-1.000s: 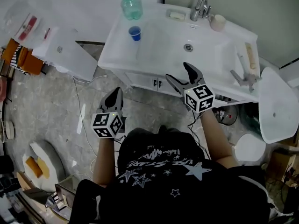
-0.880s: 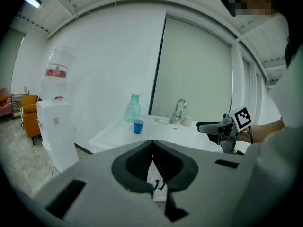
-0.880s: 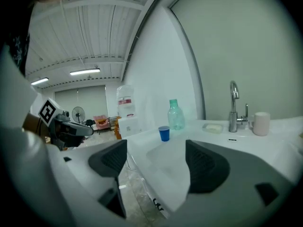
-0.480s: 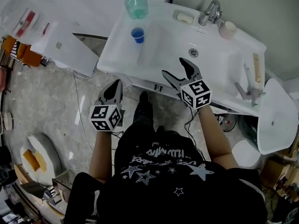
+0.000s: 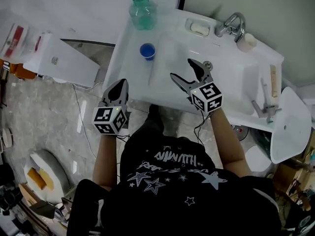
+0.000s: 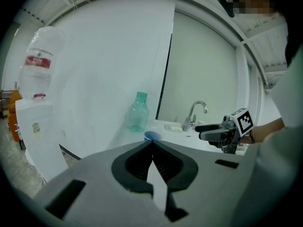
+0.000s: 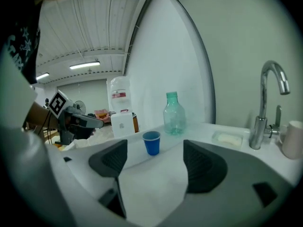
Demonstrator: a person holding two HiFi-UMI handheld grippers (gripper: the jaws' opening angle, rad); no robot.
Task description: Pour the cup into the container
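A small blue cup [image 5: 147, 51] stands upright on the left ledge of the white sink [image 5: 231, 87]; it also shows as the blue cup [image 7: 151, 142] and the blue cup [image 6: 151, 136]. Behind it stands a green plastic bottle [image 5: 142, 9] without a cap. My right gripper [image 5: 183, 69] is open over the sink's front part, right of the cup and apart from it; in the right gripper view the right gripper [image 7: 154, 161] is empty and faces the cup. My left gripper [image 5: 119, 84] is shut and empty, at the sink's front left edge.
At the back of the sink are a faucet [image 5: 232, 24], a soap dish [image 5: 199, 28] and a pale mug [image 5: 246, 42]. A white water dispenser [image 5: 54, 58] stands to the left of the sink, a white bin [image 5: 290, 127] to the right. Cables lie on the floor.
The person has stepped closer to the sink. Both grippers moved forward: the right one now hangs over the basin, the left one reaches the sink's front edge. The cup has not moved.
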